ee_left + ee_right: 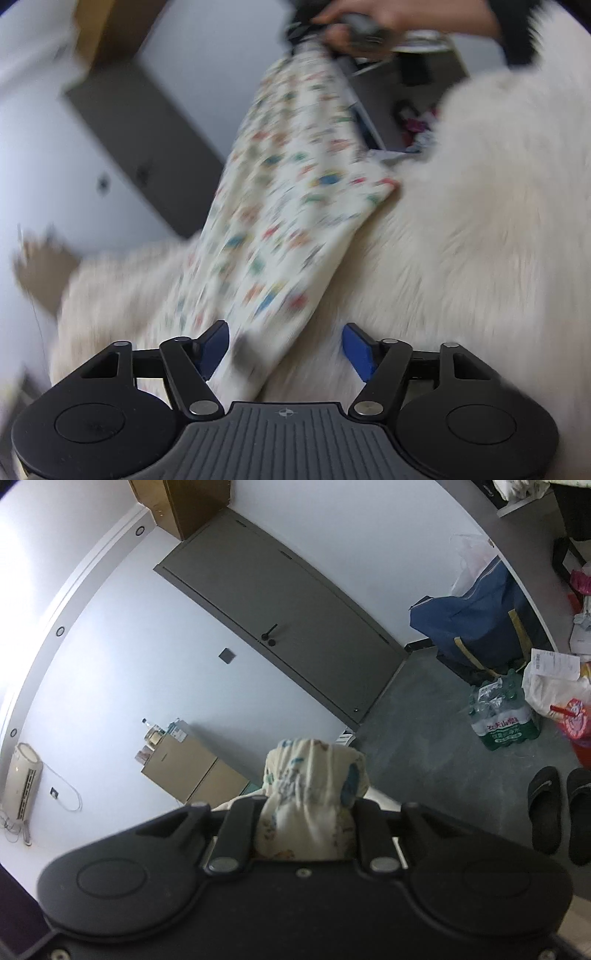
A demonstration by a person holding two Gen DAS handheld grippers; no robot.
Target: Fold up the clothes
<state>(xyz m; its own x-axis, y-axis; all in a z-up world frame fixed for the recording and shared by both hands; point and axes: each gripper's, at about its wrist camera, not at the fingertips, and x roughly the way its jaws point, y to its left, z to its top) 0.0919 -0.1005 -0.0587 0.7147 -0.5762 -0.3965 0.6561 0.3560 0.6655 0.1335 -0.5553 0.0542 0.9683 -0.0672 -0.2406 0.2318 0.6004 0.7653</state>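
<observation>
Your right gripper (306,805) pinches a bunched end of the printed garment (280,206), held up above the white fluffy blanket (461,229). The cloth hangs down, seemingly onto the blanket, passing between your left gripper's (286,347) spread jaws, untouched.

Black linkage grippers (284,347), blue pads (356,347) (silver pivot screws), ribbed grey base.

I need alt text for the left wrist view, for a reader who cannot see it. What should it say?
A cream printed garment hangs stretched from the right claw, held by a hand at the top, down over a white fluffy blanket. Its lower end lies between the open blue pads of the left claw. The picture is blurred.
</observation>
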